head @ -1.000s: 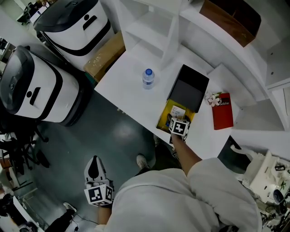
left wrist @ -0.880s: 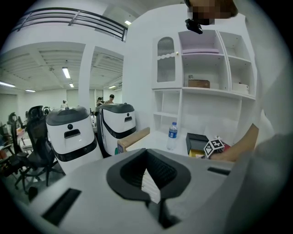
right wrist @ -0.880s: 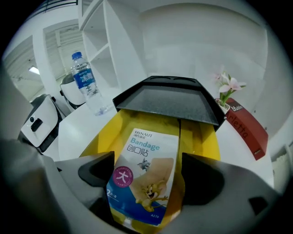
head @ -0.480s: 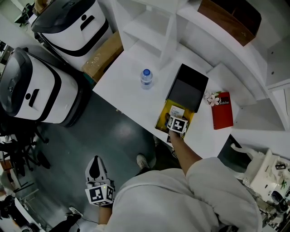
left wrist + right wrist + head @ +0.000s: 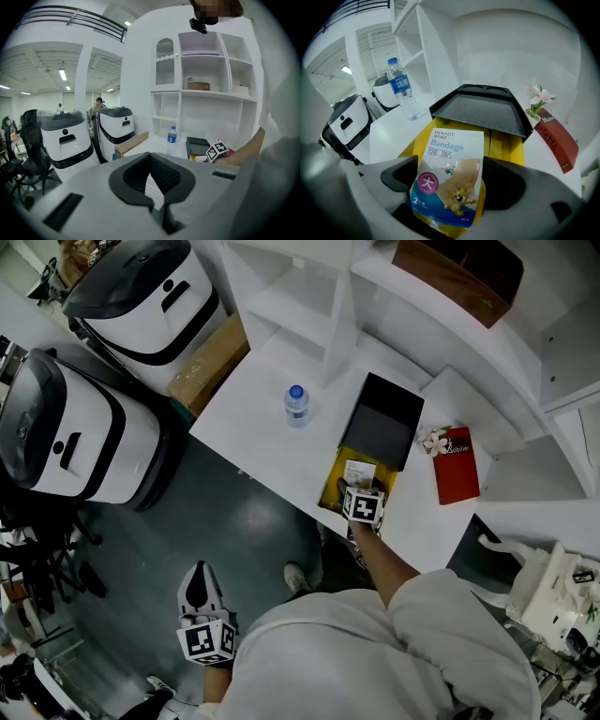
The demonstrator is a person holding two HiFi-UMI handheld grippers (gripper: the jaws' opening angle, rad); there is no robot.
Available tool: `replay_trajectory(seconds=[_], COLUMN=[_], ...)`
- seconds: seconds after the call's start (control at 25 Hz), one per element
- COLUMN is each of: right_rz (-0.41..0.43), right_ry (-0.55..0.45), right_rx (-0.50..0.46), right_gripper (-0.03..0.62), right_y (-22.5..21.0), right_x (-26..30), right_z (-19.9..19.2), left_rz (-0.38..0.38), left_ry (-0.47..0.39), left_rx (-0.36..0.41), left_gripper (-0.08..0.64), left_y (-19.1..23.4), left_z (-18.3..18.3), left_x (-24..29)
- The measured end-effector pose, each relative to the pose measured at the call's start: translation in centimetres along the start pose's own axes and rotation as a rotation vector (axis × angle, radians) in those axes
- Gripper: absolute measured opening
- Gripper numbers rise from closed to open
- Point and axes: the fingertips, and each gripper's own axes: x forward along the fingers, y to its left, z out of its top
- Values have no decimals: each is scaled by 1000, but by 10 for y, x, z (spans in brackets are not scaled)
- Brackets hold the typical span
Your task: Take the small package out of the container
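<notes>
- Yellow card lines the container [image 5: 332, 486]. It sits near the front edge of the table [image 5: 251, 427], at the middle of the head view. Its black lid [image 5: 382, 416] is thrown back toward the shelves, which leaves the mouth free to reach into.
- At the lower centre of the right gripper view, the small package [image 5: 451, 154], a flat bandage sachet, stands face-on to the camera. The right gripper [image 5: 450, 168] has it clamped by its two side edges, and the sachet bows slightly under the squeeze.
- Taking it by the edges probably suits the narrow box, since the jaws can slide down on either side of the sachet.
- The yellow interior shows directly behind the package, so it seems to be over the container's mouth and not yet carried away. Whether its lower edge clears the rim cannot be told.
- At the lower left of the head view, the left gripper [image 5: 195, 581] hangs over the floor, well apart from the table. Its jaws are drawn together on nothing. It looks parked, as one gripper is enough for this lift.
- A water bottle [image 5: 295, 405] to the upper left and a red box [image 5: 457, 465] to the right stand apart from the container, so pulling the package back should be unobstructed.
</notes>
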Motion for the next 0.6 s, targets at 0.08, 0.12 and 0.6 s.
replay_trajectory(seconds=[0.08, 0.12, 0.6], right_rz=[16, 20, -2], right_ry=[-29, -47, -228], right_rx=[-22, -36, -199], right_gripper=[439, 439, 408], right_y=[4, 6, 11], right_x=[-8, -15, -73], right_z=[3, 7, 48], left_rz=[-10, -15, -95], left_ry=[-8, -12, -57], left_rx=[4, 6, 45], left_gripper=[8, 8, 8], left_y=[-1, -2, -21], left_z=[2, 3, 14], left_x=[-1, -1, -2])
